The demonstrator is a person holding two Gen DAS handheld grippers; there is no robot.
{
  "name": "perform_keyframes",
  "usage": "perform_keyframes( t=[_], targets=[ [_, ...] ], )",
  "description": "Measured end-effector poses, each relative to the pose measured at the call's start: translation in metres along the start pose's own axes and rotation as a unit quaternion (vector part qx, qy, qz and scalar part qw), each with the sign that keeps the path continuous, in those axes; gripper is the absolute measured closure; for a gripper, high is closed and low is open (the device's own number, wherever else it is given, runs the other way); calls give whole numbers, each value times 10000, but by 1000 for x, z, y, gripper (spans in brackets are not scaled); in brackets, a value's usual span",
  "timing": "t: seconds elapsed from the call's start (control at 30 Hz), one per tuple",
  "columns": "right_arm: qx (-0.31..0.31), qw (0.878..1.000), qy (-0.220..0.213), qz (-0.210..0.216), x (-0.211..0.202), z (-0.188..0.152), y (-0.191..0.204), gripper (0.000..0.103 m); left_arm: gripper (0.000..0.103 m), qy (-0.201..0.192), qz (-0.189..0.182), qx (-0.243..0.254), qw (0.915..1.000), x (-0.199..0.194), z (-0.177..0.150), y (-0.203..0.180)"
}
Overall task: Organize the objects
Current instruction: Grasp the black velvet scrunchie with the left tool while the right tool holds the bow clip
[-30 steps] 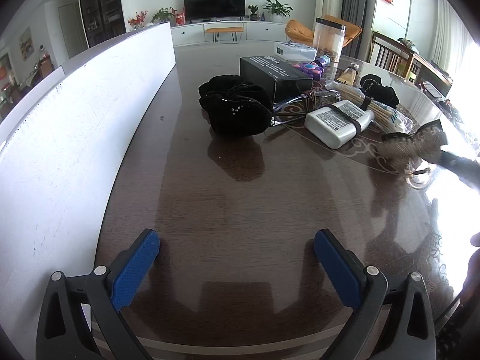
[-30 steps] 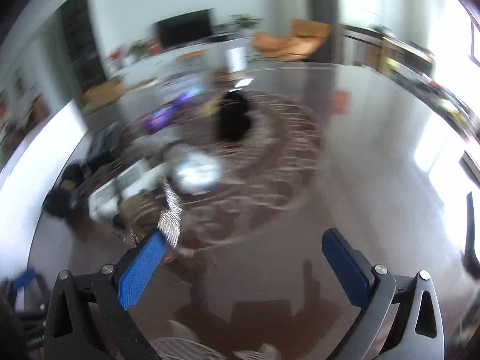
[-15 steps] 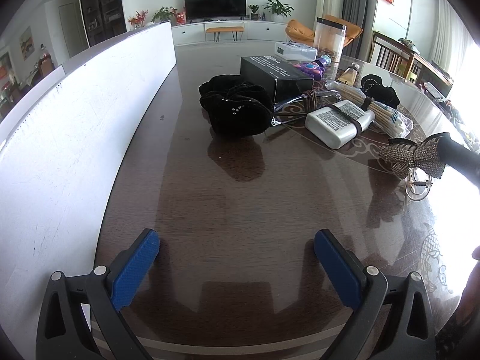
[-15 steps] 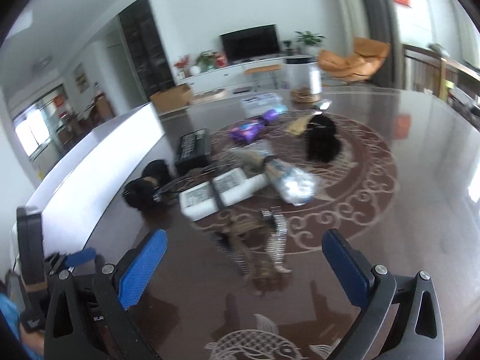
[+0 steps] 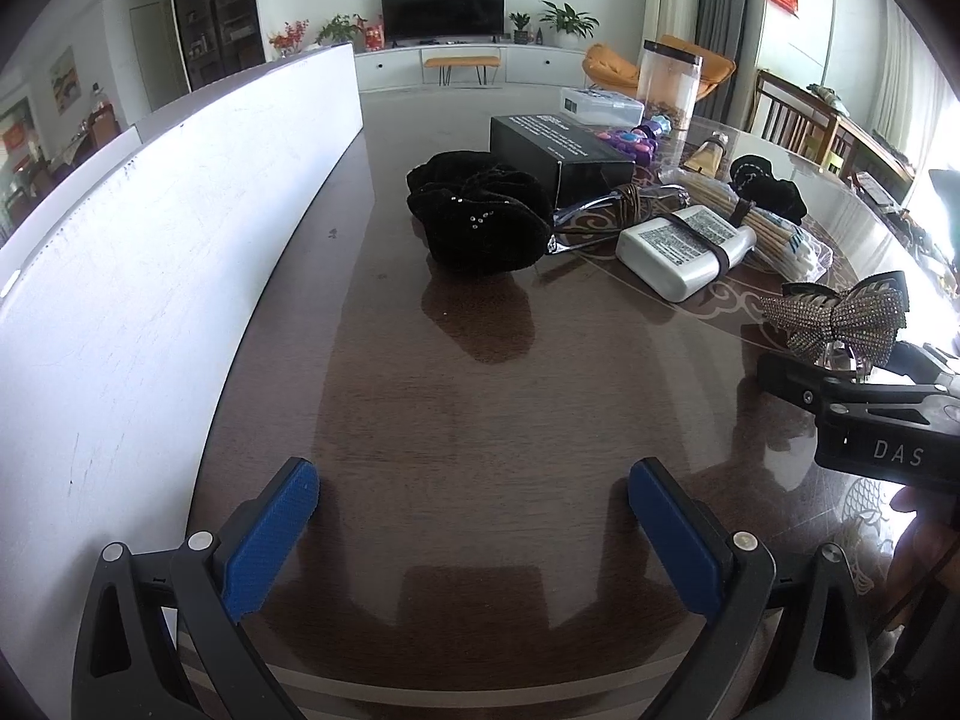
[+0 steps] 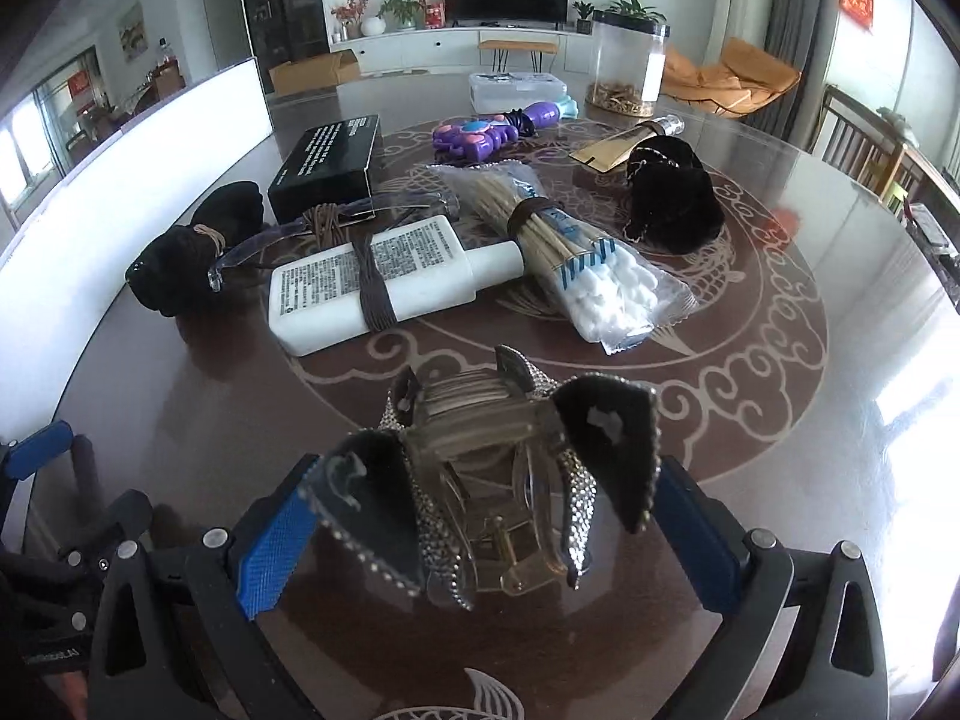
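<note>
Step in hand: right hand-held gripper (image 6: 480, 531), jaws spread, brackets the rhinestone bow hair clip (image 6: 492, 480); left hand-held gripper (image 5: 474, 519) idles open over the worktop (image 5: 480, 396); next, close squarely on the clip.

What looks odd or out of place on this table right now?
Mostly the clear glasses: a brown hair tie is wound around them, and they lie tilted against the black box. The white bottle and the cotton swab pack are banded too. Nothing looks spilled or broken.
</note>
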State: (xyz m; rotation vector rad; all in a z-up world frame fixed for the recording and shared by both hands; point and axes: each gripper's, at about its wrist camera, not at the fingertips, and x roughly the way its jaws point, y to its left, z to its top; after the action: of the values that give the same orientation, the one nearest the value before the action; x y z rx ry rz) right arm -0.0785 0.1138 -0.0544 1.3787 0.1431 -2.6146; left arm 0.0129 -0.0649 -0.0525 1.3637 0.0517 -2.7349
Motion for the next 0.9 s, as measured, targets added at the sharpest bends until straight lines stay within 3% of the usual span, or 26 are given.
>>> perform_keyframes(
  t=[0.2,0.27,0.37,0.53,0.57,0.6,0.67,0.8,0.9],
  targets=[
    [67,10000,-17,-53,0,0,-3,0,0,612,-217,141,9978,9,19,1],
    [68,10000,-18,-52,0,0,-3,0,0,445,-425,82,9981,9,33,1],
    [67,10000,-19,-51,0,0,-3,0,0,4,-330,-116,9994,7,62,2],
    [66,10000,-20,-52,0,0,-2,0,0,-240,-297,-793,9961,23,102,16],
    [66,10000,-20,-52,0,0,-2,0,10,-237,-288,-837,9958,27,104,18],
    [66,10000,-20,-52,0,0,-3,0,42,-214,-325,-862,9955,33,104,20],
    [67,10000,-22,-53,0,-1,-2,0,79,31,-506,-839,9952,45,100,23],
    [63,10000,-20,-58,0,-1,-2,0,80,-3,-625,-662,9958,26,78,23],
    [65,10000,-23,-57,0,-1,-2,0,76,188,-772,-337,9963,3,51,15]
  ],
)
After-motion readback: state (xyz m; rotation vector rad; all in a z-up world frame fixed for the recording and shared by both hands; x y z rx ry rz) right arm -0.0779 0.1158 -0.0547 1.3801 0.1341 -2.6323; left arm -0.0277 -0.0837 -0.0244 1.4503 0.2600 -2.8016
